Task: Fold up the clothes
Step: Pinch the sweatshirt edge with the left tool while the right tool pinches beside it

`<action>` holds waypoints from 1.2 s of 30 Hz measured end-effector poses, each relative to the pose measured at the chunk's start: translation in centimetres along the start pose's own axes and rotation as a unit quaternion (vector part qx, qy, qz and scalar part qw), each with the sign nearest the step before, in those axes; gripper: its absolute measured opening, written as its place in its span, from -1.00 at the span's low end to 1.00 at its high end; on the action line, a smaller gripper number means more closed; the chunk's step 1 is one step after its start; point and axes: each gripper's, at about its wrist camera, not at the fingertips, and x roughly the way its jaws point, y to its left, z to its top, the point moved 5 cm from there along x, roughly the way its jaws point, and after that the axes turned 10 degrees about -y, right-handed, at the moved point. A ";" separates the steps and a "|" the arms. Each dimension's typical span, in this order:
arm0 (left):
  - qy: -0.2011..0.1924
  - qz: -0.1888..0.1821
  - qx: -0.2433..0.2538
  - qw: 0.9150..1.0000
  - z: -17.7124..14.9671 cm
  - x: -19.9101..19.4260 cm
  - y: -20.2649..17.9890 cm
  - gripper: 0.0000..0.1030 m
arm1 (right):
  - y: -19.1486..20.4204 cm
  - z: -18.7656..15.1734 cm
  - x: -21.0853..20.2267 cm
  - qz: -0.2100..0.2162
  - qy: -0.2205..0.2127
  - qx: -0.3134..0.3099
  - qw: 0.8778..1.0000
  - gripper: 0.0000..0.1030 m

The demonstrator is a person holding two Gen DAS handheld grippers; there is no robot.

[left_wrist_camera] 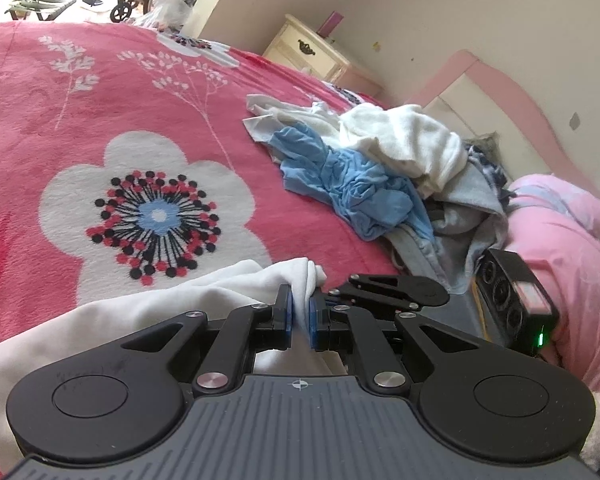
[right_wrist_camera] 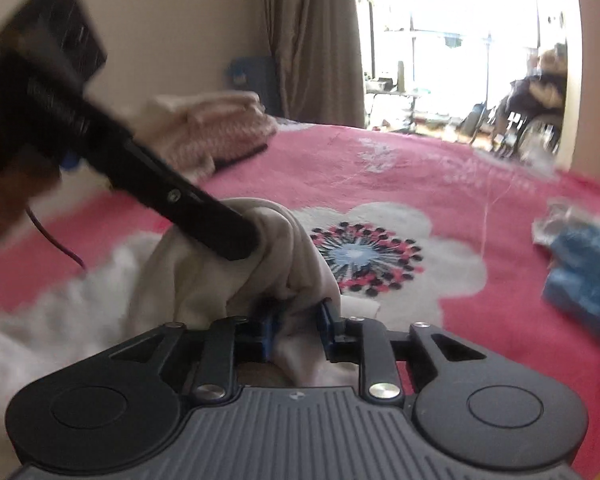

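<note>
In the left wrist view the left gripper [left_wrist_camera: 301, 312] sits at lower centre, its blue pads clamped tight on a bunched fold of the white garment [left_wrist_camera: 140, 308], which spreads from the jaws toward the lower left over the pink flowered blanket [left_wrist_camera: 40, 128]; a heap of unfolded clothes [left_wrist_camera: 364, 168], blue and white among them, lies at centre right, well apart from the jaws; in the right wrist view, blurred, the right gripper [right_wrist_camera: 300, 322] has the same white garment [right_wrist_camera: 204, 276] lying between its pads, the jaws standing partly apart; whether the pads press the cloth I cannot tell; the left gripper [right_wrist_camera: 236, 240] reaches in from the upper left, its tip buried in the raised fold
</note>
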 end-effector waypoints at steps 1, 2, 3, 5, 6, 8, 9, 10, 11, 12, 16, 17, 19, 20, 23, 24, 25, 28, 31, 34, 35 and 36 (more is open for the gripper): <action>0.002 0.003 0.000 1.000 -0.1 0.2 0.1 -0.88 | 0.1 -0.2 0.3 -0.010 0.002 -0.006 1.000 -0.26; 0.005 0.006 -0.006 1.000 -0.3 0.4 0.4 -0.88 | 0.0 -0.4 0.4 -0.019 0.001 -0.002 1.000 -0.12; 0.007 0.009 -0.010 1.000 -0.4 0.6 0.7 -0.88 | -0.2 -0.5 0.5 -0.027 0.000 0.003 1.000 -0.07; 0.005 0.012 -0.018 1.000 -0.4 0.7 1.1 -0.88 | -0.7 -0.5 -0.2 -0.039 -0.007 0.014 0.999 0.07; 0.003 0.011 -0.019 1.000 -0.3 0.6 1.2 -0.88 | -1.0 -0.3 -0.7 -0.043 -0.012 0.020 0.999 0.08; -0.001 0.009 -0.021 1.000 -0.1 0.4 1.2 -0.88 | -1.5 0.0 -2.2 -0.045 -0.031 0.036 0.998 0.11; -0.002 0.008 -0.021 1.000 0.0 0.3 1.2 -0.88 | -1.8 0.2 -3.2 -0.042 -0.044 0.047 0.997 0.10; -0.003 0.007 -0.022 1.000 0.1 0.2 1.2 -0.88 | -2.3 0.4 -4.1 -0.034 -0.056 0.067 0.996 0.10; -0.004 0.005 -0.023 1.000 0.1 0.1 1.2 -0.88 | -2.9 0.6 -4.9 -0.021 -0.066 0.097 0.993 0.10; -0.005 0.004 -0.025 1.000 0.2 0.1 1.2 -0.88 | -3.5 0.7 -5.6 -0.007 -0.074 0.131 0.989 0.07; -0.006 0.002 -0.028 1.000 0.1 0.0 1.2 -0.88 | -5.9 -0.5 -5.6 0.058 -0.069 0.272 0.958 -0.62; -0.007 0.001 -0.029 1.000 0.1 0.0 1.2 -0.88 | -6.0 -0.8 -5.0 0.079 -0.062 0.297 0.950 -0.71; -0.008 -0.003 -0.032 0.999 0.1 -0.1 1.1 -0.88 | -6.1 -1.5 -3.7 0.115 -0.048 0.343 0.931 -0.75; -0.009 -0.005 -0.033 0.999 0.2 -0.1 1.0 -0.88 | -6.1 -1.8 -3.1 0.125 -0.042 0.359 0.924 -0.80; -0.010 -0.012 -0.033 0.999 0.4 -0.2 0.7 -0.88 | -5.8 -2.5 -1.6 0.159 -0.032 0.406 0.900 -0.86; -0.010 -0.015 -0.032 0.999 0.4 -0.2 0.5 -0.88 | -5.7 -2.7 -1.2 0.169 -0.030 0.420 0.891 -0.87; -0.011 -0.015 -0.030 0.999 0.4 -0.2 0.4 -0.88 | -5.7 -2.9 -1.0 0.173 -0.029 0.430 0.886 -0.87; -0.010 -0.015 -0.029 0.999 0.5 0.2 0.4 -0.88 | -6.4 -4.2 -0.2 0.183 -0.023 0.492 0.851 -0.87; -0.006 -0.012 -0.038 0.999 0.4 1.3 0.7 -0.88 | -7.2 -6.1 0.3 0.178 -0.015 0.558 0.810 -0.94; 0.008 -0.007 -0.052 0.999 0.2 3.3 1.2 -0.83 | -7.8 -7.4 0.4 0.169 -0.010 0.599 0.783 -0.94; 0.015 -0.005 -0.060 0.998 0.1 4.1 1.5 -0.78 | -8.0 -7.7 0.4 0.167 -0.010 0.611 0.774 -0.94; 0.022 -0.006 -0.069 0.997 -0.1 4.8 1.7 -0.70 | -8.2 -8.0 0.1 0.163 -0.009 0.620 0.768 -0.93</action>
